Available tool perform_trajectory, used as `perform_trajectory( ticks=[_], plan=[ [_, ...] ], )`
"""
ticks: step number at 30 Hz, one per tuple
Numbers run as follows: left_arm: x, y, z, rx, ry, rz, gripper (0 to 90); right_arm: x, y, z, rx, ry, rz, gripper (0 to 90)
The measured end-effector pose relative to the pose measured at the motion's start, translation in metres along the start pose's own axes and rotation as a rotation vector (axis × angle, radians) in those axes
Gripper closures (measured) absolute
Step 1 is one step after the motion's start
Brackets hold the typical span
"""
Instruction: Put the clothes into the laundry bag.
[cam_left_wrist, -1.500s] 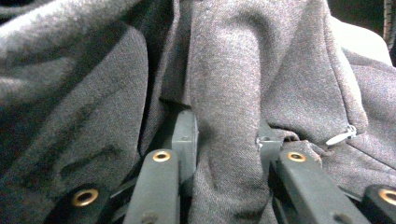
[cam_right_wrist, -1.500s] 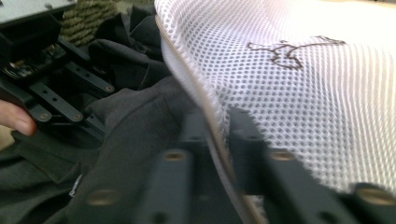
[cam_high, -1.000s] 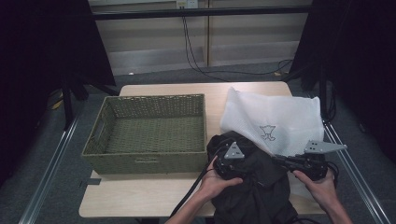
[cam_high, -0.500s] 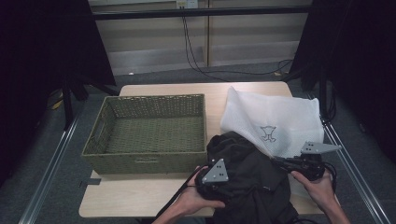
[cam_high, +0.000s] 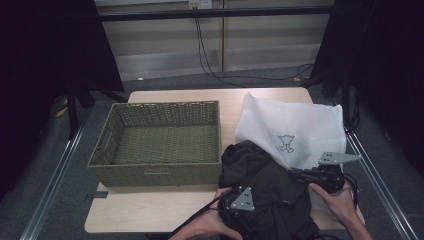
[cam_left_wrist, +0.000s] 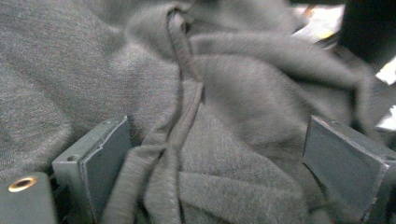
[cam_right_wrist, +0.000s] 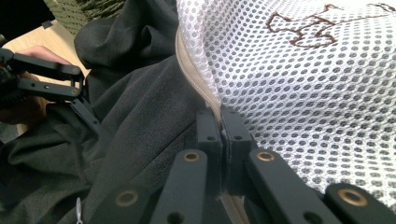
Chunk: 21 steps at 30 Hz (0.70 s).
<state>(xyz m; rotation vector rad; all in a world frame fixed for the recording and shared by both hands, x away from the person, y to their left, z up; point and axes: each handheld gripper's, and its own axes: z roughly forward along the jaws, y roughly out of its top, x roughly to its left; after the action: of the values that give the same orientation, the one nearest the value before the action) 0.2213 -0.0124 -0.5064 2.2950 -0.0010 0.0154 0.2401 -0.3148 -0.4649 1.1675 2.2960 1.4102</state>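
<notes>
A dark grey garment lies crumpled at the table's front right, its far part under the edge of a white mesh bag with a small brown emblem. My left gripper rests on the garment's near side. In the left gripper view it is open, with a fold of the dark cloth lying between its wide-set jaws. My right gripper is shut on the mesh bag's beige zipper edge, right where the bag meets the garment.
An olive woven basket stands on the left half of the wooden table with nothing in it. Metal rails run along both sides of the table. Cables hang at the back wall.
My left gripper has slid from the top of the garment toward the table's near edge. The right gripper has stayed at the bag's edge.
</notes>
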Motion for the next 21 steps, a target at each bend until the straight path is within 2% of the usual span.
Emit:
perform_trajectory(
  ticks=[1,3,4,5,7,8,9,10,11,13,14,16,21],
  plan=[
    [0.0,0.002,0.0,0.025,0.012,0.008,9.6,0.0,0.0,0.0,-0.001,0.001,0.0,88.4],
    [0.001,0.005,-0.002,0.042,0.031,0.0,13.6,0.0,0.0,0.0,-0.001,-0.002,0.001,88.3],
    [0.003,0.006,-0.005,0.064,0.041,-0.009,20.4,0.001,0.0,0.0,-0.001,-0.002,0.003,88.4],
    [0.006,0.005,-0.006,0.043,0.054,-0.004,30.0,0.001,0.0,0.0,-0.001,-0.002,0.004,88.4],
    [0.009,0.004,-0.007,0.032,0.084,-0.01,45.2,0.001,0.001,0.0,0.0,-0.001,0.0,88.4],
    [0.01,0.005,-0.008,0.048,0.099,0.002,48.5,0.002,0.002,0.0,0.0,-0.001,0.001,88.3],
    [0.006,0.006,-0.006,0.029,0.142,-0.017,51.2,0.002,0.003,0.0,0.0,-0.001,-0.001,88.4],
    [0.006,0.006,-0.006,0.039,0.153,0.014,57.1,0.003,0.004,0.0,-0.004,0.0,-0.002,88.4],
    [0.004,0.006,-0.004,0.014,0.177,-0.008,60.8,0.004,0.005,0.0,-0.005,0.001,-0.004,88.4],
    [0.005,0.009,-0.003,0.0,0.185,-0.031,69.9,0.006,0.008,0.0,-0.006,0.004,-0.01,88.5],
    [0.007,0.01,-0.003,-0.014,0.18,-0.041,72.0,0.007,0.01,-0.001,-0.007,0.007,-0.018,88.5],
    [0.013,0.013,-0.005,-0.046,0.161,-0.094,75.5,0.009,0.014,-0.003,-0.019,0.016,-0.02,88.6],
    [0.03,0.019,-0.015,-0.211,0.149,-0.23,77.0,0.021,0.033,-0.009,-0.066,0.061,-0.056,88.7]
  ],
)
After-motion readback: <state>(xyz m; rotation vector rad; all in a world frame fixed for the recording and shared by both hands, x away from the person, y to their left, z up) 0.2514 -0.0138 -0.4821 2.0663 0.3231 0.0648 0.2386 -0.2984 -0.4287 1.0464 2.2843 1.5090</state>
